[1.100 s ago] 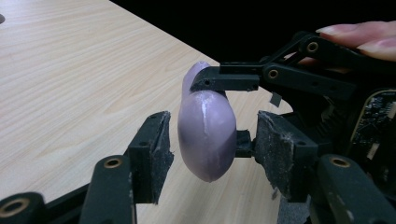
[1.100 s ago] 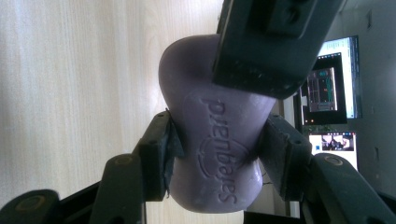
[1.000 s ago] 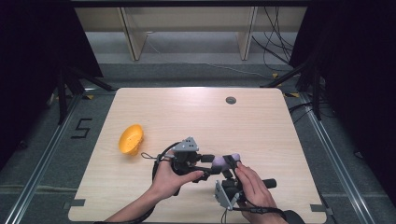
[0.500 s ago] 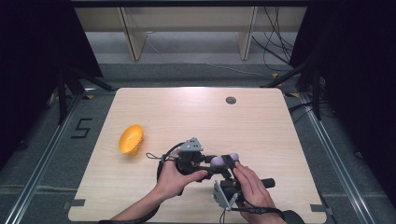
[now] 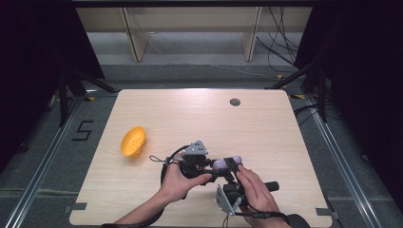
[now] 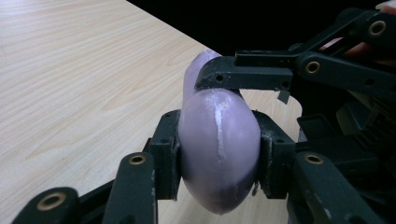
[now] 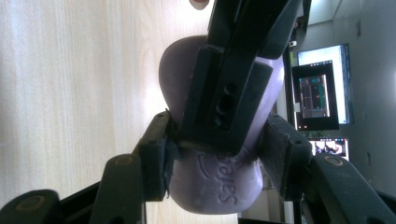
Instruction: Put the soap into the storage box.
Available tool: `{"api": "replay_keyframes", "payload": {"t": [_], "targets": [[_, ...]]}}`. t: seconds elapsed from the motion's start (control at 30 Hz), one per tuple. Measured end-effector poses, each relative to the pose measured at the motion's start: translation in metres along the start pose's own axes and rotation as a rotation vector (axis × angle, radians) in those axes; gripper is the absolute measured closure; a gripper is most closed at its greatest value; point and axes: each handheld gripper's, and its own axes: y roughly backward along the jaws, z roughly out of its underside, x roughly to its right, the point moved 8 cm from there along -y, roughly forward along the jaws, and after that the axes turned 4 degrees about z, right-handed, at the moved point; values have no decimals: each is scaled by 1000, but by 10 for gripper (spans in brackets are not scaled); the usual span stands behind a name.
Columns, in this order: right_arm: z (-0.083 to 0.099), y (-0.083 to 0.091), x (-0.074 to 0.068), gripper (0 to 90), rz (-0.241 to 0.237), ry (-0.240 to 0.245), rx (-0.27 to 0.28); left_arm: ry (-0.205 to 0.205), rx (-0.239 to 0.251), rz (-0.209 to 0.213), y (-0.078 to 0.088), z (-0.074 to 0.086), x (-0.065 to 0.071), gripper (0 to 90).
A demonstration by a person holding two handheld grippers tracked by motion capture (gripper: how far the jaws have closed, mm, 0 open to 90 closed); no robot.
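Both tools gripped the same purple bar of soap point(image 5: 226, 164) just above the near right part of the pale wooden desk point(image 5: 266, 128), well to the right of the orange bowl point(image 5: 133, 141) that lay on its side near the desk's left edge. In the high view, the left tool point(image 5: 216, 166), held in the person's left hand point(image 5: 183, 178), reached rightward from beside the bowl's side of the desk, its grey three-cornered plate point(image 5: 196, 148) on top, while the right tool point(image 5: 231, 167), held in the right hand point(image 5: 252, 187), came up from the near edge to meet it, so that the two sets of jaws crossed at the soap. The left tool's jaws had just been closing, and in the left gripper view its pads point(image 6: 167, 154) pressed on both flat flanks of the soap point(image 6: 219, 154), which stood on edge between them and bulged above and below the pads. In that same view a black jaw of the right tool point(image 6: 261, 74) lay across the top of the bar. In the right gripper view the right tool point(image 7: 217, 154) stayed narrow and clamped on the lower part of the soap point(image 7: 219, 186), its embossed lettering visible just below, with the left tool's jaw crossing over the bar in front. Farther from the bowl, a small dark round fitting point(image 5: 235, 101) sat in the desk's far right area.
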Motion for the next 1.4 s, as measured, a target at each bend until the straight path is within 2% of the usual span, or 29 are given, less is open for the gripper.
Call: {"api": "replay_keyframes", "payload": {"t": [0.07,0.1,0.13,0.17,0.2,0.27,0.33,0.4,0.43,0.47,0.5,0.53,0.57,0.63,0.73,0.77,0.8,0.87,0.97,1.0,1.07,1.13,1.17,1.2,1.23,1.27,1.3,1.37,1.4], "targets": [[-2,0,2,498,10,17,15,-7,-8,-6,2,0,0,582],[-4,0,6,498,19,51,23,-23,-14,-11,3,0,-1,584],[-4,0,4,497,11,28,21,-17,-6,-17,2,-1,1,585],[-4,0,4,497,11,28,21,-28,-4,-16,2,-1,1,585],[-4,0,2,496,2,-5,13,-31,-6,-36,3,-1,1,586],[-4,1,2,494,2,-4,10,-51,-9,-38,3,-2,2,586],[-4,1,4,457,8,0,6,-78,-22,-68,4,-2,0,586],[-2,0,4,378,9,9,-4,-61,-6,-64,5,-4,-1,587],[0,0,4,372,9,3,-8,-56,-5,-63,7,-4,-1,587],[0,0,4,372,9,3,-8,-48,8,-85,7,-5,-2,587],[1,0,5,351,12,14,0,-63,5,-74,8,-5,-3,587],[1,0,5,351,12,14,0,-57,0,-83,9,-5,-3,587],[2,1,4,344,13,-12,-8,-63,-6,-104,11,-5,-5,587],[4,3,5,324,15,-14,-7,-71,-3,-100,13,-5,-6,587],[5,4,6,319,17,-27,-4,-68,8,-131,18,-6,-9,587],[5,4,9,319,27,-4,2,-75,3,-137,20,-6,-10,587],[6,5,8,319,26,-31,-7,-66,13,-143,21,-6,-11,587],[9,6,8,318,25,-52,-10,-65,18,-150,24,-7,-14,587],[11,7,12,318,27,-38,0,-49,37,-184,28,-7,-16,587],[13,7,12,318,24,-56,-4,-61,34,-188,29,-7,-17,587],[18,9,15,318,37,-49,-16,-58,30,-204,32,-6,-18,587],[24,11,15,319,32,-100,-20,-56,43,-224,34,-6,-20,587],[24,11,15,319,32,-100,-20,-51,37,-222,36,-6,-20,587],[25,11,15,319,32,-112,-24,-48,52,-238,38,-6,-22,587],[28,13,13,319,24,-163,-39,-45,50,-247,40,-6,-22,587],[29,14,13,318,19,-170,-38,-44,64,-269,42,-7,-24,587],[31,14,13,318,25,-188,-39,-30,65,-280,45,-6,-25,587],[35,16,12,316,16,-215,-50,4,100,-290,49,-6,-28,587],[36,14,13,316,18,-193,-41,9,103,-304,51,-4,-29,587]]}}
